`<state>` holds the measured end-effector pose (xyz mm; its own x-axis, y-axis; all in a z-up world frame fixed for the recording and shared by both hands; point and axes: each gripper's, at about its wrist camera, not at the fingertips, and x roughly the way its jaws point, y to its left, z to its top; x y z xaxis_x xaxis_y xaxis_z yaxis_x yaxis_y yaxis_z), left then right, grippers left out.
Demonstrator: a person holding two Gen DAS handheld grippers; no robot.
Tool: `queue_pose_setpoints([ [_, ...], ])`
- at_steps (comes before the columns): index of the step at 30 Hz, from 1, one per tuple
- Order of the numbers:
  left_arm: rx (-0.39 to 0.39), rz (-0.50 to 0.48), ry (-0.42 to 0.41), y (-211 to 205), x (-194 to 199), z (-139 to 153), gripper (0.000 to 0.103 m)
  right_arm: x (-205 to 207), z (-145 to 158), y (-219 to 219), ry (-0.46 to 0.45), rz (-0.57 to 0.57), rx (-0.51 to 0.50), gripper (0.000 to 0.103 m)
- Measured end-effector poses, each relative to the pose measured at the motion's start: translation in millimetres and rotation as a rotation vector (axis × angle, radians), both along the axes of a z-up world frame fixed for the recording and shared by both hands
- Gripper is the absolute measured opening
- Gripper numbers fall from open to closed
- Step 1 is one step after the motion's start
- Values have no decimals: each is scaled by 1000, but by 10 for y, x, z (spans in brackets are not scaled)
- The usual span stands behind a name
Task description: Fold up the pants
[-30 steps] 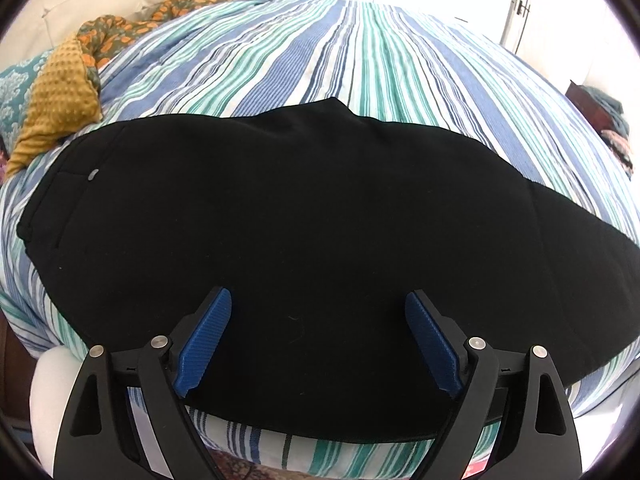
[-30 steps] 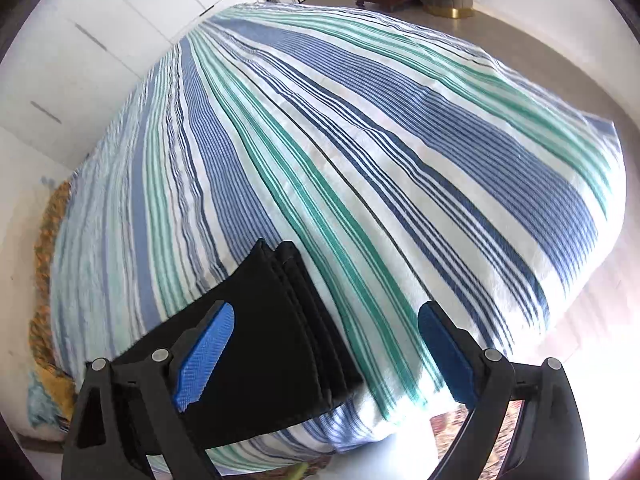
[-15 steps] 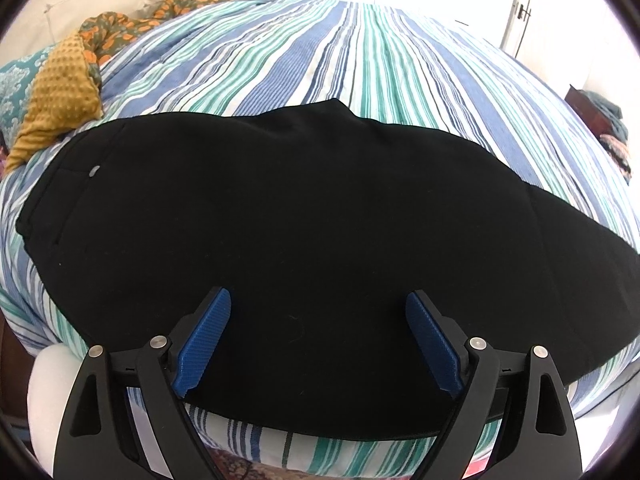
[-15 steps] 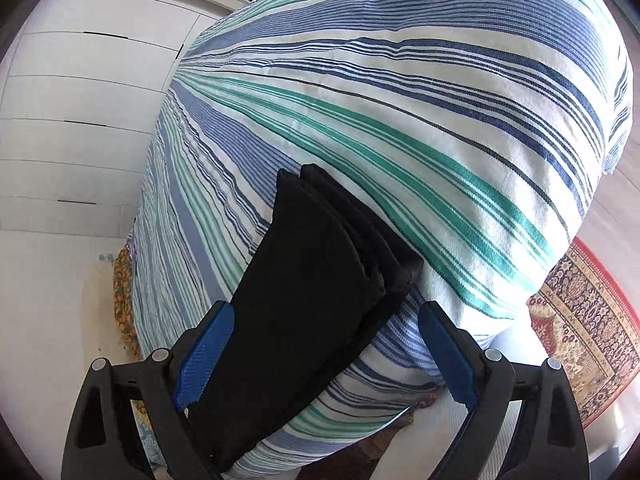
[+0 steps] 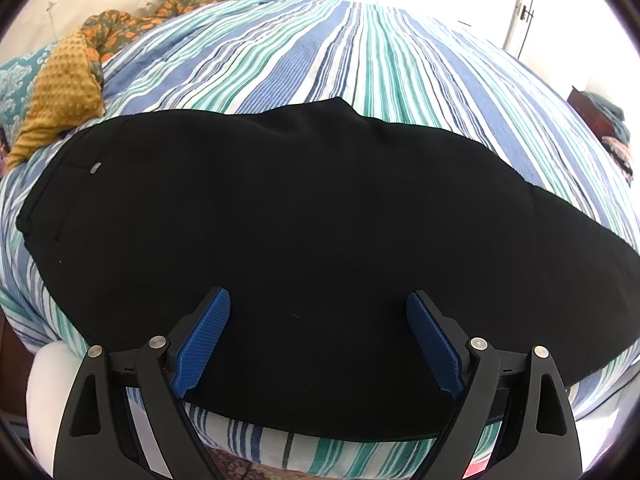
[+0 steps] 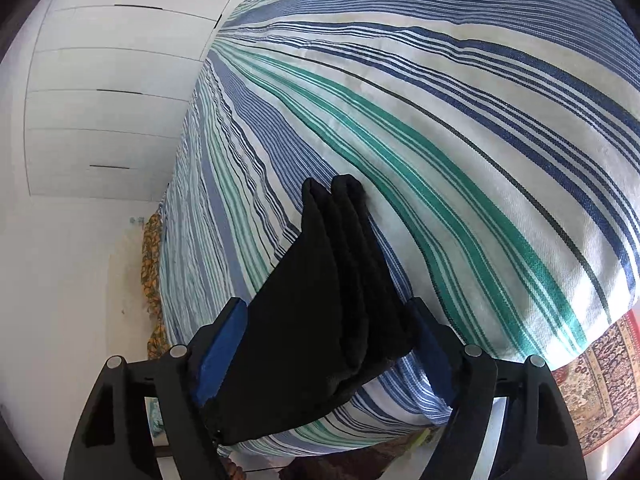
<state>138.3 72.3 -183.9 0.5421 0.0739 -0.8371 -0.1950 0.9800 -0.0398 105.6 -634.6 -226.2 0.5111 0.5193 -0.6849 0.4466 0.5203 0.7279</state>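
Observation:
Black pants (image 5: 300,200) lie flat across the striped bed cover (image 5: 360,48), waist to the left, legs running off to the right. My left gripper (image 5: 318,320) hovers open over their near edge, nothing between its blue pads (image 5: 204,344). In the right wrist view the stacked leg ends (image 6: 332,280) rest near the corner of the bed cover (image 6: 440,100). My right gripper (image 6: 326,328) straddles them. Its jaws are closing with the cloth between them, and the cloth overlaps the left pad (image 6: 220,348). I see no firm pinch.
A mustard dotted blanket (image 5: 64,92) and an orange-patterned cloth (image 5: 160,12) lie at the bed's far left, by a teal pillow (image 5: 16,76). White wardrobe doors (image 6: 100,100) stand beyond the bed. A patterned rug (image 6: 600,380) covers the floor below the corner.
The right gripper has dropped and tilted down onto the leg ends, which now sit between its narrowing jaws. The left gripper and the pants under it have not moved.

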Motion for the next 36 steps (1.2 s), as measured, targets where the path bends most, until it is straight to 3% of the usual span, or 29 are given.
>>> queue_pose_setpoints([
  [8, 4, -3, 0, 3, 4, -7, 92, 239, -163, 59, 102, 51, -70, 77],
  [9, 3, -4, -1, 5, 3, -8, 92, 263, -138, 84, 113, 85, -107, 56],
  [10, 3, -5, -1, 7, 3, -8, 92, 292, -106, 128, 128, 124, -170, 25],
  [13, -1, -4, -2, 4, -1, -9, 92, 265, -37, 170, 88, 134, -152, 18],
  [18, -4, -1, -1, 6, 3, -12, 92, 133, 302, 253, -79, 79, -20, 16],
  [23, -19, 2, -6, 21, -1, -2, 92, 113, 777, 777, -236, 128, 124, 16],
  [27, -57, 8, -16, 71, -7, 17, 92, 259, 1075, 1475, -330, 210, 254, 16],
  [30, -95, 11, -24, 123, -28, 37, 92, 419, 1131, 2163, -358, 299, 336, 16],
  [36, -203, 26, -36, 265, -116, 134, 92, 697, 781, 3650, -345, 446, 421, 16],
])
